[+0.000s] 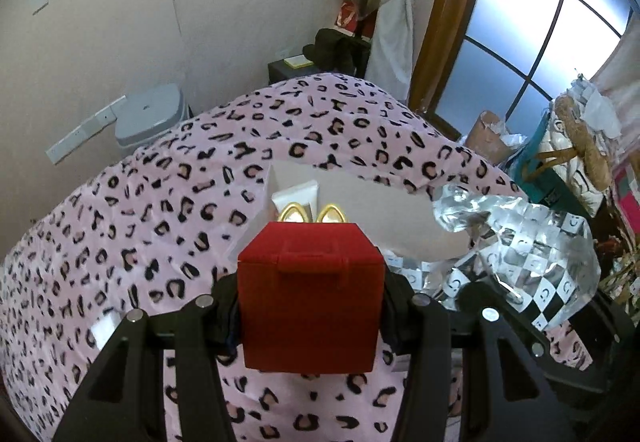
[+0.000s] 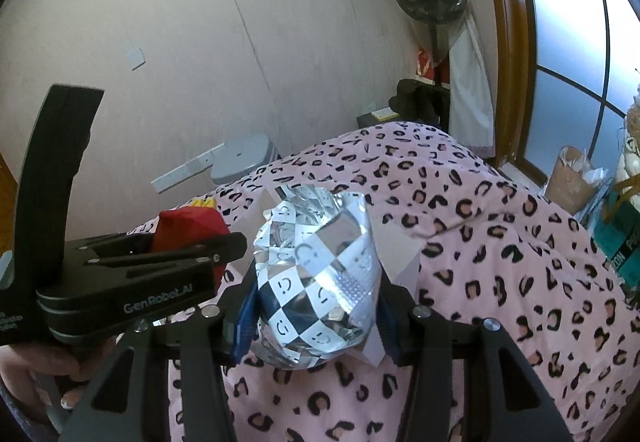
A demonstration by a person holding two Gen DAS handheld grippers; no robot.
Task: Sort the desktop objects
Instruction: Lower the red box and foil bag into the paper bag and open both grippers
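Left claw (image 1: pixel 312 306) clamped on red box (image 1: pixel 310 306); right claw (image 2: pixel 316 306) clamped on crumpled silver bag (image 2: pixel 320 274), above leopard-print blanket (image 2: pixel 500 242).

Right gripper (image 2: pixel 316 316) clamps a crumpled foil bag (image 2: pixel 316 274) above the leopard-print blanket (image 2: pixel 500 242). At left, the left gripper (image 2: pixel 224 246), in a hand (image 2: pixel 36 374), grips a red box (image 2: pixel 188 230).

Red box (image 1: pixel 310 306) hides most of the white tube (image 1: pixel 297 193) behind it. In the right view the left tool (image 2: pixel 224 242) covers most of the box; foil bag (image 2: pixel 316 278) hides the card (image 2: pixel 400 258) beneath. Bag print too small to read.
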